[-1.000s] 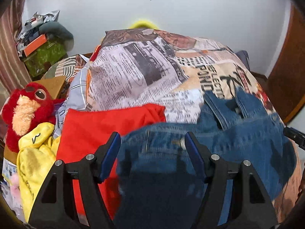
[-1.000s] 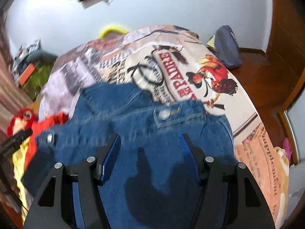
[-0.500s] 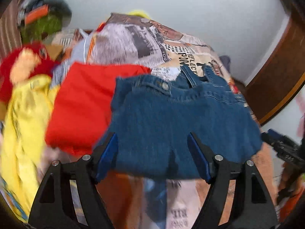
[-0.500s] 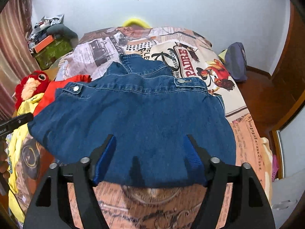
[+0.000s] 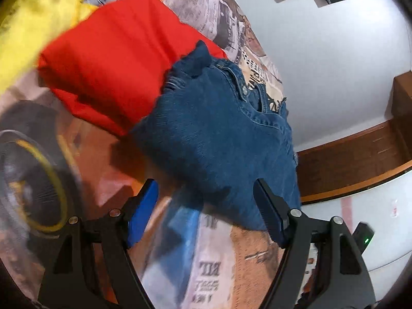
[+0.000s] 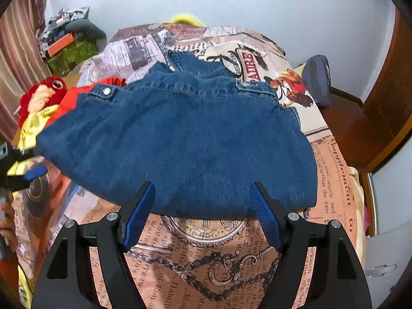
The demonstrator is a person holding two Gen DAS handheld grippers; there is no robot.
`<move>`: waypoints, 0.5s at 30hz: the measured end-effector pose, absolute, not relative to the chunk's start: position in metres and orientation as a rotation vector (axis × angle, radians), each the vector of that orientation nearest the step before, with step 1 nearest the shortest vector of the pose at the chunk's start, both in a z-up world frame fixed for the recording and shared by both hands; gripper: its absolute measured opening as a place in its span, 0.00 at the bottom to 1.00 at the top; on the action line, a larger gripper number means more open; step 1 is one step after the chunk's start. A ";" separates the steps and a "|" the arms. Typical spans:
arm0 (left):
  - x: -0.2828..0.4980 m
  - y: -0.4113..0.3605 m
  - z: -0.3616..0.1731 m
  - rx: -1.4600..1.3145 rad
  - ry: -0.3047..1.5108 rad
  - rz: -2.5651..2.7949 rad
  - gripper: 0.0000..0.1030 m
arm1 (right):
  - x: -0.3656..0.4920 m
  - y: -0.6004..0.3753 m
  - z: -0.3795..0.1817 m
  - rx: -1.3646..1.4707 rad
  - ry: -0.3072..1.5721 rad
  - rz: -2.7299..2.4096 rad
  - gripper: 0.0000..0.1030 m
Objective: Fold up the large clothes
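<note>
A folded blue denim jacket (image 6: 180, 139) lies flat on the printed bed cover (image 6: 206, 257), collar toward the far end. My right gripper (image 6: 202, 193) hovers open over its near hem, and the pads touch no cloth. My left gripper (image 5: 204, 193) is open too, tilted, at the jacket's (image 5: 219, 134) left near corner, with nothing pressed between its fingers. In the right wrist view one blue pad of the left gripper (image 6: 36, 172) shows at the left edge. A folded red garment (image 5: 116, 59) lies against the jacket's left side.
A yellow garment (image 5: 31, 20) and a red plush toy (image 6: 41, 95) sit left of the red one. A cluttered pile (image 6: 69, 46) stands at the back left. A dark bag (image 6: 316, 77) rests on the wooden floor (image 6: 360, 128) right of the bed.
Both grippers drew back from the denim toward the near hem and their jaws spread wider. The left one rolled and swung to the jacket's left side. The jacket now lies loose on the bed.
</note>
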State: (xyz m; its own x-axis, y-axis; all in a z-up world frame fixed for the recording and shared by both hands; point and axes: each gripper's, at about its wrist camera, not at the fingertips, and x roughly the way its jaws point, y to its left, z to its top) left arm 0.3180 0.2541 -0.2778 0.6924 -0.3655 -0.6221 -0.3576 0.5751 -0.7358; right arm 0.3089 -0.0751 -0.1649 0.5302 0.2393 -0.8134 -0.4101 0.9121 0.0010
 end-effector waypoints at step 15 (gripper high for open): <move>0.365 0.230 -0.274 -0.832 0.865 0.130 0.31 | 0.305 -0.063 -0.175 -0.311 0.971 0.348 0.70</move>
